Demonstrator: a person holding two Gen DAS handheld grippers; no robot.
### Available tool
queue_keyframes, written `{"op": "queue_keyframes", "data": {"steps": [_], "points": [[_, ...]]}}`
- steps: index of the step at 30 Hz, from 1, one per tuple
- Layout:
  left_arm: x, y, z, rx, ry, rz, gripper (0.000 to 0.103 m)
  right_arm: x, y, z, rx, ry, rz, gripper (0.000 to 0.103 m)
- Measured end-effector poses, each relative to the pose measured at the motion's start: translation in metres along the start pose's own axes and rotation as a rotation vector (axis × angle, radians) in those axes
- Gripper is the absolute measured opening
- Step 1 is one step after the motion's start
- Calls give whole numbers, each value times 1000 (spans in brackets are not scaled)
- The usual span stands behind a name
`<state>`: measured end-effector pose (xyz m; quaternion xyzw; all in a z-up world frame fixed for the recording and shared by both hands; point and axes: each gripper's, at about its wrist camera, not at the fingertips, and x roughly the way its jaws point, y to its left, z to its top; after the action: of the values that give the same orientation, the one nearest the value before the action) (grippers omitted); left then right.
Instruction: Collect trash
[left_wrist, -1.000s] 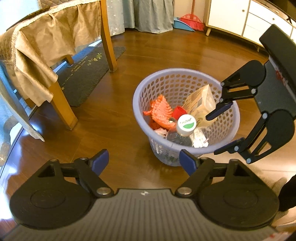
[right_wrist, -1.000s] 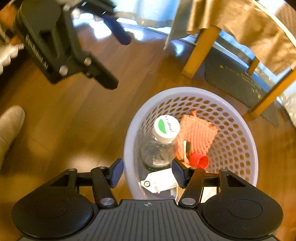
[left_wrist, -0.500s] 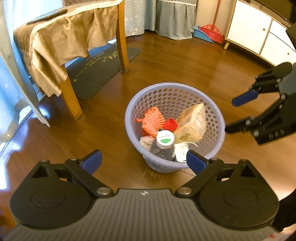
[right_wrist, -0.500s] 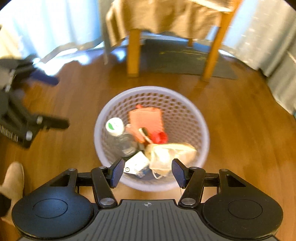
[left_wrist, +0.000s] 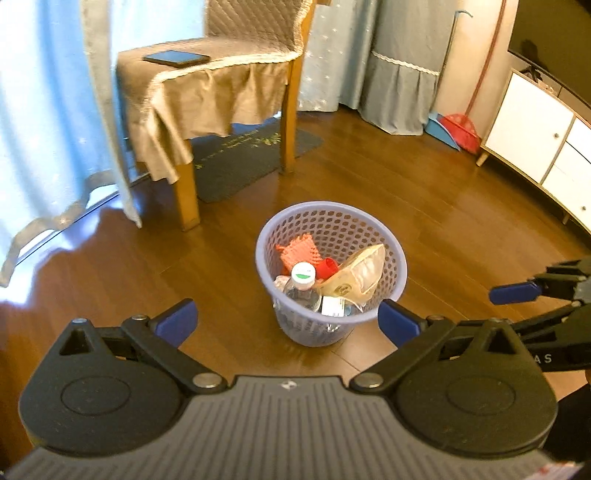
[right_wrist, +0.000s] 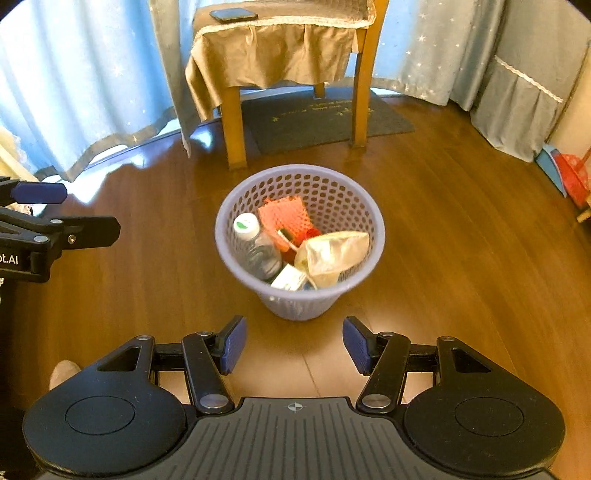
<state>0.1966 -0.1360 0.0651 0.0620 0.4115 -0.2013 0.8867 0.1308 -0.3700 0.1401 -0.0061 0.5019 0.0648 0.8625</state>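
Wooden floor (right_wrist: 461, 258) around basket shows no loose litter; task looks all but done, unless trash lies outside both views. Lilac mesh waste basket (right_wrist: 236, 206) stands upright near cloth-draped chair (right_wrist: 280, 55), phone (right_wrist: 233, 14) on its seat. Inside basket: crumpled foil snack bag (right_wrist: 334, 254), clear plastic bottle (right_wrist: 255, 247) with white cap, orange foam net (right_wrist: 284, 216), small white carton (right_wrist: 290, 278), red cap (left_wrist: 330, 266). Left gripper (left_wrist: 286, 319) spread wide, empty, above floor. Right gripper (right_wrist: 293, 345) spread wide, holding nothing
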Motion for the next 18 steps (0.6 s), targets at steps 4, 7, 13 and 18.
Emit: {"op": "queue_keyframes", "data": {"steps": [4, 7, 13, 18], "points": [[-23, -6, -11, -14, -19, 5, 102, -22, 10, -13, 14, -15, -2, 55], [-39, -9, -16, -33, -34, 16, 102, -36, 14, -21, 30, -26, 1, 55], [-53, -13, -29, -77, -29, 25, 102, -47, 17, -30, 22, -35, 8, 55], [-50, -17, -39, -81, -16, 36, 102, -44, 17, -36, 49, -32, -3, 55]]}}
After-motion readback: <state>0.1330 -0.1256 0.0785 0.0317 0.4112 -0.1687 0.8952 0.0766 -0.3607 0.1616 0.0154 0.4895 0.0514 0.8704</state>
